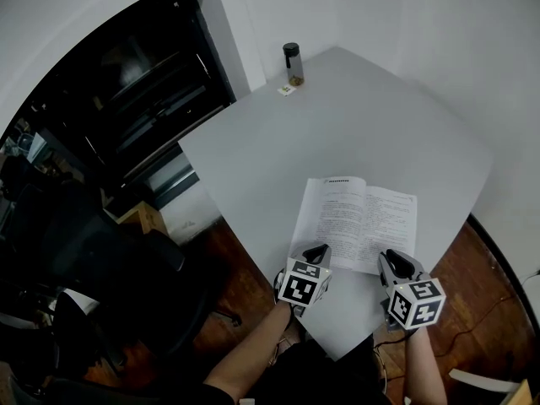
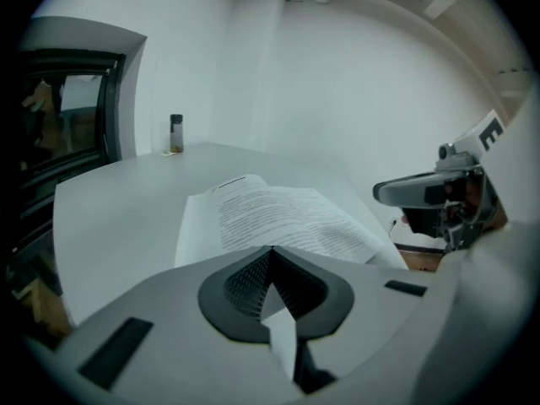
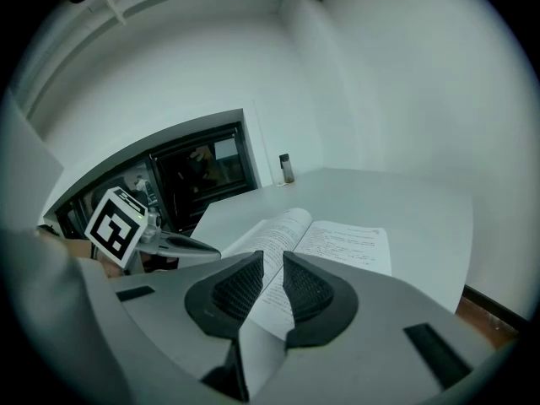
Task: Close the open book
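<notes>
The open book (image 1: 359,218) lies flat on the pale grey table (image 1: 337,116), near its front edge, with both printed pages up. My left gripper (image 1: 316,251) is at the book's near left corner, its jaws closed tip to tip with nothing between them. In the left gripper view the book (image 2: 278,218) lies just beyond the left gripper (image 2: 270,250). My right gripper (image 1: 390,258) is at the near edge of the right page. In the right gripper view the right gripper (image 3: 272,264) has a narrow gap between its jaws, and the book (image 3: 337,243) shows beyond it.
A small dark-capped bottle (image 1: 293,64) and a little tag (image 1: 287,89) stand at the table's far corner by the white wall. A dark cabinet (image 1: 126,99) fills the left, with a black chair (image 1: 84,260) below it. Wooden floor (image 1: 245,260) shows around the table.
</notes>
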`<state>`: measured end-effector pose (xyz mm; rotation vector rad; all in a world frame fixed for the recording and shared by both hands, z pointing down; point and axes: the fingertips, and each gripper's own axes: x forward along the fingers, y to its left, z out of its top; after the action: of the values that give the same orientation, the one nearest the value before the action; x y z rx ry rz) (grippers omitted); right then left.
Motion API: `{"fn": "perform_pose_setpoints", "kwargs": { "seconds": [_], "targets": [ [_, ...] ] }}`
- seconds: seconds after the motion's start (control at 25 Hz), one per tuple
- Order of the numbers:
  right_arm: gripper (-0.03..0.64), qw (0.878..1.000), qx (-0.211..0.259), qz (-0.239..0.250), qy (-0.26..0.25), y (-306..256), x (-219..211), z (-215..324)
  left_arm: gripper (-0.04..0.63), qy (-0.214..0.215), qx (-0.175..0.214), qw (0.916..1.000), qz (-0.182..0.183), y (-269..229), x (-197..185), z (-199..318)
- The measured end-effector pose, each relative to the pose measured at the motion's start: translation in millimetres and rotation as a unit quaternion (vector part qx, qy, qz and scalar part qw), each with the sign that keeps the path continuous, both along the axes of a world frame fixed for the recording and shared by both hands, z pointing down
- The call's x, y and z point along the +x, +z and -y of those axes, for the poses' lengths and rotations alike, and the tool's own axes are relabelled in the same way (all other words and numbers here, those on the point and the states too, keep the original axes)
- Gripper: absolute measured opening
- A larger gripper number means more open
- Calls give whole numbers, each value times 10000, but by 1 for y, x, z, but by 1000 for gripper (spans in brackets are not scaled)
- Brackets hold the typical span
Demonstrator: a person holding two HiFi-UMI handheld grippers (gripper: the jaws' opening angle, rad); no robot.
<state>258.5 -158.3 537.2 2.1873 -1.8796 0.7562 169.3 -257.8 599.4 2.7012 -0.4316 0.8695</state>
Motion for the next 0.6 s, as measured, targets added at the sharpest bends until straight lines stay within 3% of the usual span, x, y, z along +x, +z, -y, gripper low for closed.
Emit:
{"fn": "perform_pose_setpoints", "kwargs": {
  "seconds": [0.16, 0.2, 0.6],
  "targets": [
    [64, 10000, -15, -61, -77, 1, -4, 2, 5, -259, -130, 9993, 251, 21, -15, 12],
    [5, 9999, -20, -92, -72, 0, -3, 2, 5, -277, -158, 9991, 290, 24, -15, 12],
    [5, 9999, -90, -116, 24, 2, 4, -11, 5, -86, -250, 9990, 368, 27, 10, -6]
  ]
}}
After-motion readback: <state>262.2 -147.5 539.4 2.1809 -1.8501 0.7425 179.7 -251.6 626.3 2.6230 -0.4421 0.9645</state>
